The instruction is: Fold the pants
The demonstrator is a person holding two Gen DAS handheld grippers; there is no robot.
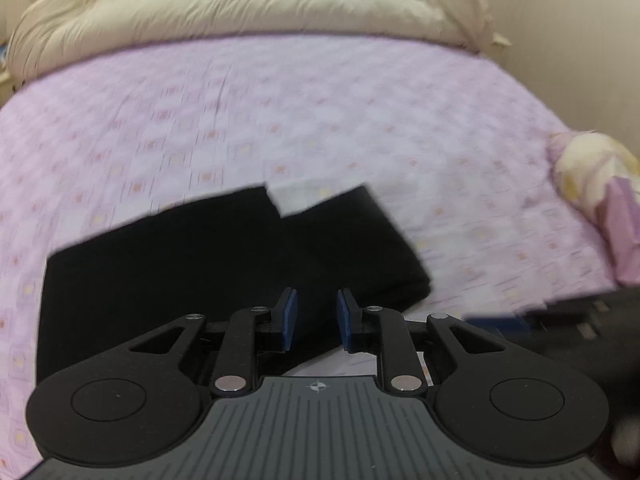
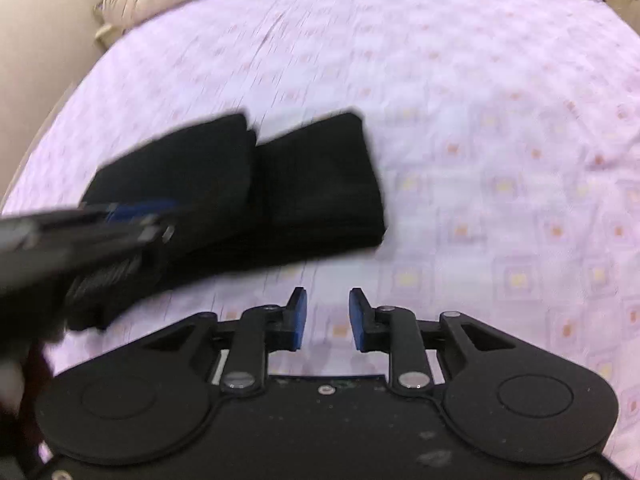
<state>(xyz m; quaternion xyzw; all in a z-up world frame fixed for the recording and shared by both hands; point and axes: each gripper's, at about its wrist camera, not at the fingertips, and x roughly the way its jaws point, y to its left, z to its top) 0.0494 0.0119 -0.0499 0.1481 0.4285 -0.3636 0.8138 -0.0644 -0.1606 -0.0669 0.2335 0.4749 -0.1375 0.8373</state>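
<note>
Folded black pants (image 1: 192, 264) on bedsheet (image 1: 320, 120), seemingly flat; both hand-held grippers parted

The left gripper (image 1: 317, 320) is matte black plastic with blue pads (image 1: 291, 316) on both fingers, silver screws at the link joints, two round discs, and a grey ribbed plate with a small crosshair mark. The right gripper (image 2: 328, 320) has the same form, but its plate is black and dusty.
</note>
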